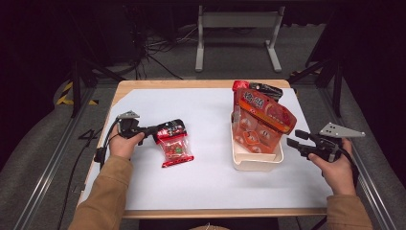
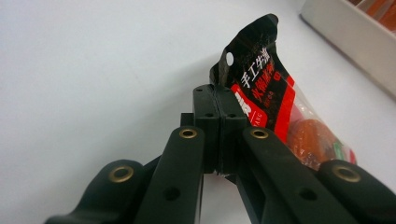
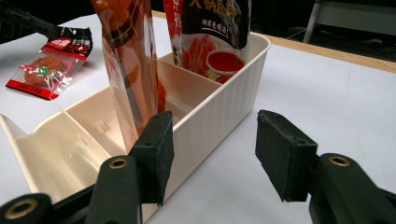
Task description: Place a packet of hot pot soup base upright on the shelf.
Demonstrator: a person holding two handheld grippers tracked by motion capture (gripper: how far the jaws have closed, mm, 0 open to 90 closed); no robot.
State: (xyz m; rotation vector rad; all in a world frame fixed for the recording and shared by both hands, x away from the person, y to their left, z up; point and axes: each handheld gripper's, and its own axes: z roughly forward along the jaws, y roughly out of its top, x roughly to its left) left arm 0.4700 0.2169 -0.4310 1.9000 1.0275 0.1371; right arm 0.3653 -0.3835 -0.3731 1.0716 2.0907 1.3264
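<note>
- Red snack packet [image 1: 175,146]: left gripper [image 2: 218,122] jaws clenching only its black top seal; packet risking slipping or tearing when lifted.
- Cream bin [image 1: 256,160]: right gripper [image 3: 210,156] jaws standing released astride its wall, risking nudging it.

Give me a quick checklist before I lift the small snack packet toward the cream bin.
1. Left gripper shut on small snack packet: ok, pads clamp its black top edge.
2. Packet off the table: not ok, lower end appears to rest on the white table.
3. Free slot in cream bin: ok, near compartments look empty.
4. Right gripper steadying bin: not ok, jaws open, astride the bin wall without pressing it.
5. Tall orange packets clear of the path: cannot tell.
</note>
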